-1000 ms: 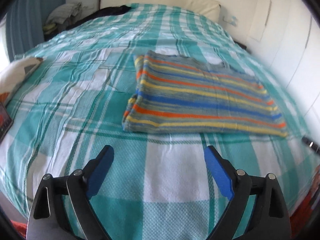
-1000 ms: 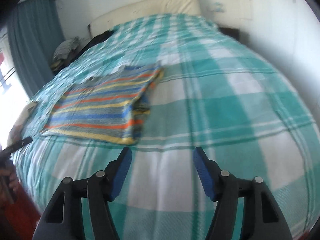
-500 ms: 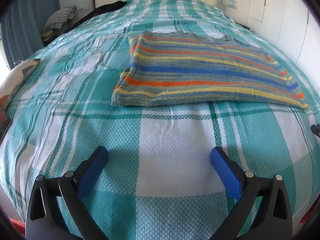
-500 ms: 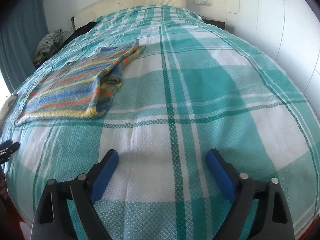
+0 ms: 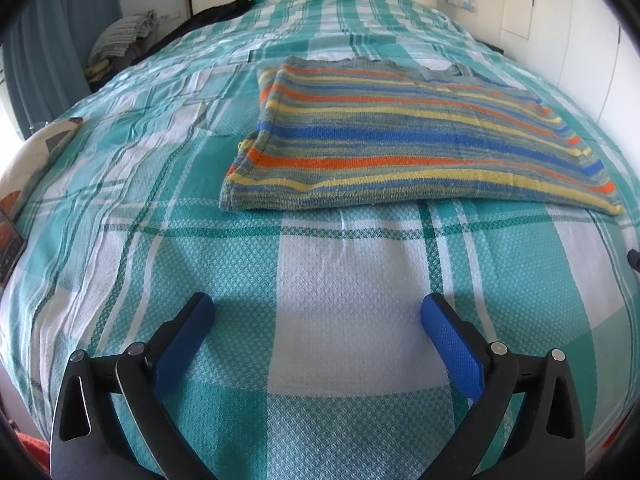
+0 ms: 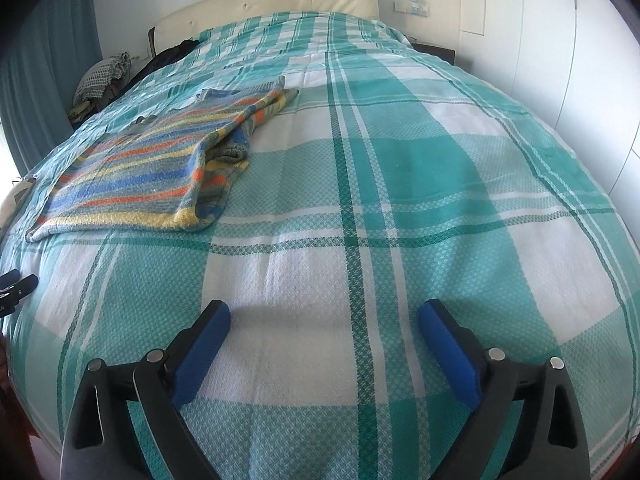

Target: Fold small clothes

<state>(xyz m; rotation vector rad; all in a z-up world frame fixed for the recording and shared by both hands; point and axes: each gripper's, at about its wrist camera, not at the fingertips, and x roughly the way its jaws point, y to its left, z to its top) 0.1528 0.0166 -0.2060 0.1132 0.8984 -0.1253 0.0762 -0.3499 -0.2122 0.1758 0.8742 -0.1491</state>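
A bed (image 5: 120, 208) covered in a teal-and-white checked spread fills both views, its cream headboard (image 6: 280, 0) against the far wall. On the spread lies a folded striped sweater (image 5: 400, 136) in blue, orange, yellow and grey, flat and squared off, with its near edge running across the bed; in the right wrist view the sweater (image 6: 152, 172) sits up and to the left, its layered side edge showing. The left tongs (image 5: 318, 320) hang over bare spread just short of the sweater's near edge, blue pads spread wide and released, nothing between them and touching no cloth. The right tongs (image 6: 324, 324) hover over an open patch of checks, well apart from the sweater; their jaws are opening, nearly full wide, with nothing between the pads.
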